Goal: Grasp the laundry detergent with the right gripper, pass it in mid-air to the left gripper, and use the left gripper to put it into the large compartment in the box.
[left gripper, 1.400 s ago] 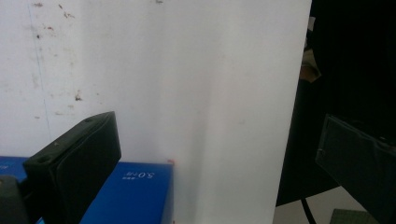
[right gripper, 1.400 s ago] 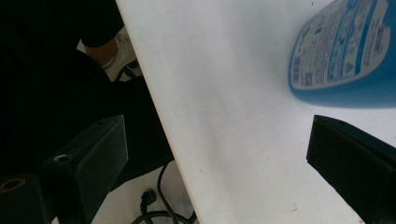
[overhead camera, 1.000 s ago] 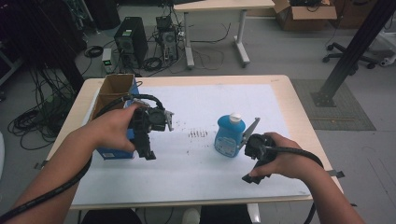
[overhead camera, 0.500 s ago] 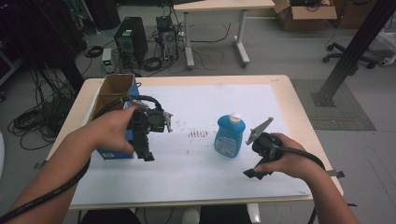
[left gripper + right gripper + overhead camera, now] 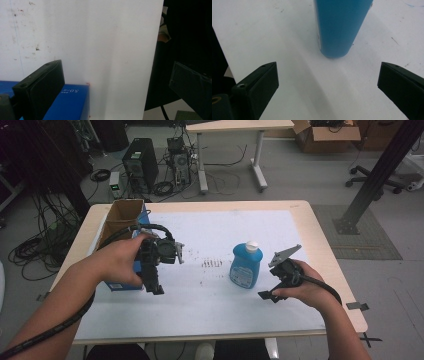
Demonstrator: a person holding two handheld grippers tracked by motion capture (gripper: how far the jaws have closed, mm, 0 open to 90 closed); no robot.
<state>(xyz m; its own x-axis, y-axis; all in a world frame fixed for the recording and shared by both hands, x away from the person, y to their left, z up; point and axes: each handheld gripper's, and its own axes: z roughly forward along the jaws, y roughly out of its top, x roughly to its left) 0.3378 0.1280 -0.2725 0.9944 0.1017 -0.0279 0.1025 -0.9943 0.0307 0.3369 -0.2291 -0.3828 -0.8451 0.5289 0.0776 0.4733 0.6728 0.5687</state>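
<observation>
A blue bottle [image 5: 246, 265] with a white cap stands upright on the white sheet [image 5: 220, 227]. To its right, my right gripper [image 5: 270, 280] is held low and open, jaws aimed at the bottle's base. In the right gripper view the bottle [image 5: 342, 25] stands ahead of the gripper [image 5: 327, 72], beyond the wide-apart jaws and not touching them. My left gripper [image 5: 154, 282] is held above a blue box [image 5: 120, 281] at the sheet's left, pointing toward the near edge. In the left gripper view that gripper [image 5: 115, 75] is open and empty, with the blue box [image 5: 71, 102] beside its left jaw.
An open cardboard box [image 5: 122, 214] sits at the table's far left corner, behind the blue box. Small dark marks [image 5: 212, 263] spot the sheet between the two grippers. The table's near edge [image 5: 200, 338] lies just below both hands.
My right gripper has drifted a little to the right, away from the bottle. The left gripper and the bottle have stayed in place.
</observation>
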